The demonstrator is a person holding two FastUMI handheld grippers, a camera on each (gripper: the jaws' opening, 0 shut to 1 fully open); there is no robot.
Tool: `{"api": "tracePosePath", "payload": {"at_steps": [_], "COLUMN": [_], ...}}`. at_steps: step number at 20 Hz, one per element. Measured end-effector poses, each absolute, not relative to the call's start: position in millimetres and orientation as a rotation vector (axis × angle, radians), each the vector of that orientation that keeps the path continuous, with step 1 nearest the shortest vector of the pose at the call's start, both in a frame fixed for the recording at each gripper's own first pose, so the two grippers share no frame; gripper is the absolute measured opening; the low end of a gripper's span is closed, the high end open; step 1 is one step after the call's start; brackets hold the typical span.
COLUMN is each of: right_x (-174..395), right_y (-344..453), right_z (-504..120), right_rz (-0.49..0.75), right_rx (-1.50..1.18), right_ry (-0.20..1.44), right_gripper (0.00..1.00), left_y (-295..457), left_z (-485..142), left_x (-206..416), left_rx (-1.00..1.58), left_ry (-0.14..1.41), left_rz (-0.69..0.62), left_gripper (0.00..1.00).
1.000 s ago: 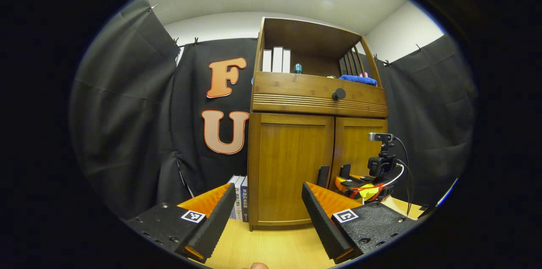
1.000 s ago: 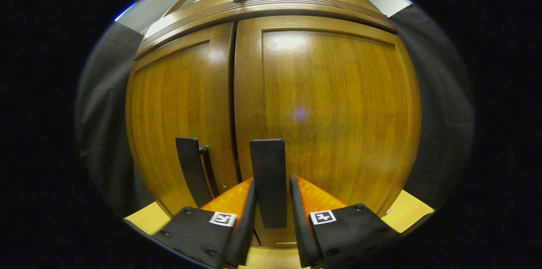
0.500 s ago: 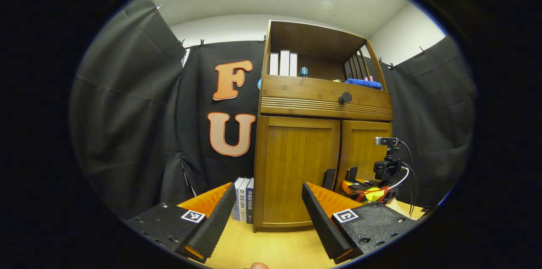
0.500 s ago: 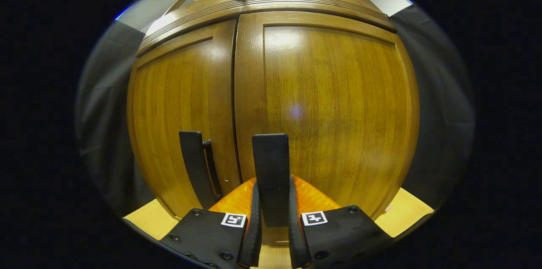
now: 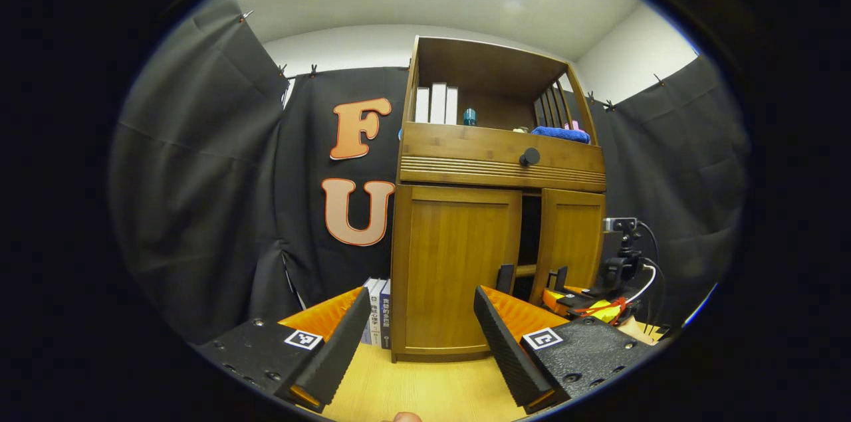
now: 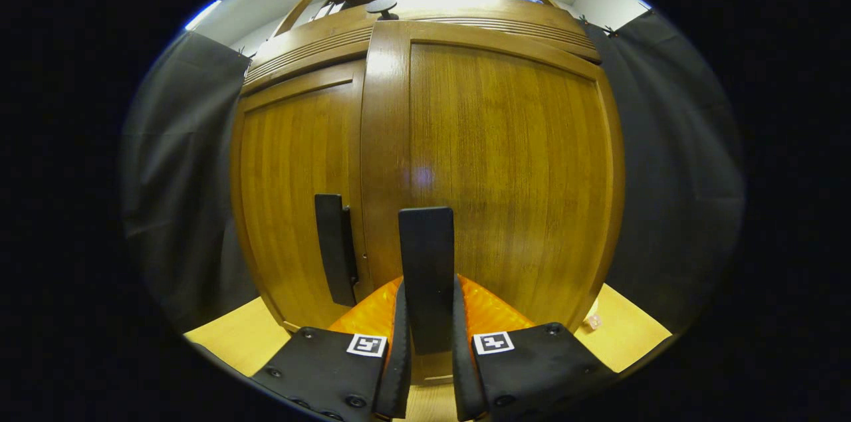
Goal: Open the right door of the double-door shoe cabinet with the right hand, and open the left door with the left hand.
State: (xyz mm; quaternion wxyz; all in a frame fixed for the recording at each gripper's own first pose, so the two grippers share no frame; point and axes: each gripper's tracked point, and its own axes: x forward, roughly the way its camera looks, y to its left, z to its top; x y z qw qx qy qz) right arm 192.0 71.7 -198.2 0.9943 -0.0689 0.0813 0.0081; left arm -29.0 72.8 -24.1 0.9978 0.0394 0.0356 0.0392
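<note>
The wooden shoe cabinet (image 5: 498, 173) stands ahead on a light wood surface. Its left door (image 5: 459, 262) is closed, with a dark upright handle (image 5: 506, 278) near the centre seam. The right door (image 5: 572, 236) is pulled slightly ajar, and a dark gap (image 5: 530, 229) shows between the doors. My left gripper (image 5: 421, 296) is open and empty, well short of the cabinet. In the right gripper view, my right gripper (image 6: 427, 302) is shut on the right door's handle (image 6: 426, 256), close against the right door (image 6: 505, 163). The left door (image 6: 292, 189) and its handle (image 6: 336, 246) sit just to the left.
A drawer with a round knob (image 5: 530, 157) runs above the doors. The open shelf holds white binders (image 5: 435, 103) and a blue cloth (image 5: 562, 134). Books (image 5: 379, 312) stand against the cabinet's left side. Light wood surface (image 5: 412, 389) lies in front.
My right gripper closed on the right door's handle, then pulled back; the right door swung out a little and a dark gap opened. The left gripper stayed open, shifting only slightly.
</note>
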Motion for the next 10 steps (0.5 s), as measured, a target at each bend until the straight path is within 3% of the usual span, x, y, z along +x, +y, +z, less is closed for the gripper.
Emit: {"api": "tracePosePath", "payload": {"at_steps": [10], "right_x": [140.5], "right_y": [47.5], "right_z": [-187.8], "right_rz": [0.036], "right_rx": [-0.134], "right_ry": [0.144], "right_gripper": [0.34], "left_y": [53.3], "left_z": [-34.4], "left_x": [-33.3], "left_rx": [0.063], "left_ry": [0.1], "left_rz": [0.071], "left_gripper": [0.92]}}
